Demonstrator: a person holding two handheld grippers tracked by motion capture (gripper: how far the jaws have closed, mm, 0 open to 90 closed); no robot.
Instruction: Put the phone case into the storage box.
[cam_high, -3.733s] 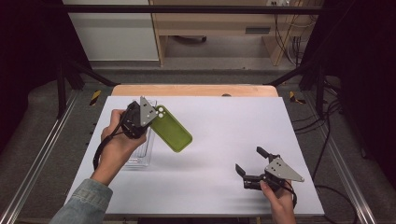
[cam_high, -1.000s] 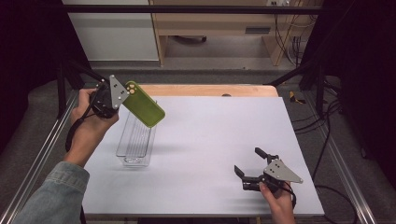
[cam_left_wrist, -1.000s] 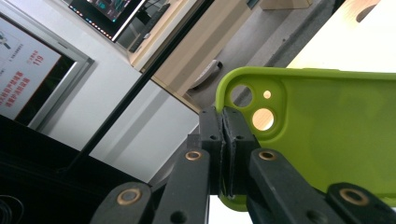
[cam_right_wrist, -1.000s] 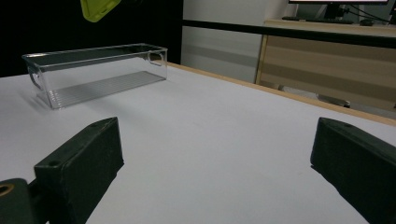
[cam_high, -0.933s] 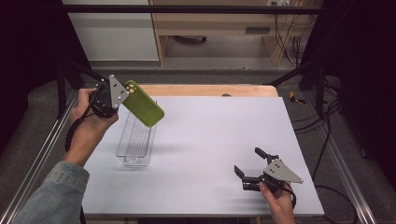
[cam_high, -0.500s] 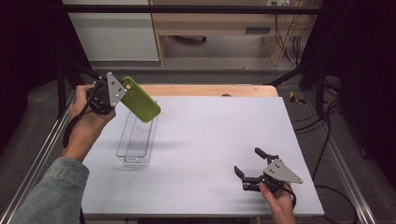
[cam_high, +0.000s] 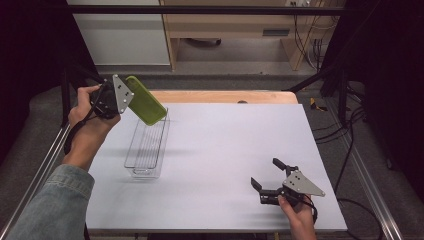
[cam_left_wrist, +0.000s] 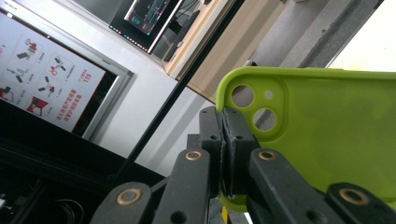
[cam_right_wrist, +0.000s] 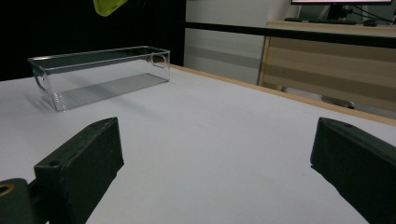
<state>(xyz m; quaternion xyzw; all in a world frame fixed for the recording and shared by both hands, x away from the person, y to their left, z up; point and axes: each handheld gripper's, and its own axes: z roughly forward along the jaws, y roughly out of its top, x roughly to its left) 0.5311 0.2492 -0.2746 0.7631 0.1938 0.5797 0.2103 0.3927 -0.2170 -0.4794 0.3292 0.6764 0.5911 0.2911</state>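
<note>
A lime-green phone case hangs in the air over the far end of a clear plastic bin. My left gripper is shut on the case's camera-hole end, and a hand holds it up at the table's far left. In the left gripper view the jaws pinch the edge of the case beside its round camera cutouts. My right gripper rests open near the front right of the table, with nothing between its fingers. The right gripper view looks across the table at the bin and a corner of the case.
The white table has a wooden strip along its far edge. Metal frame rails run down both sides. Cables lie on the floor at the right, and a wooden cabinet stands beyond the table.
The left hand has lifted the phone case up and to the left, from low over the bin to the table's far left corner, and tilted it a little. The right gripper has stayed put.
</note>
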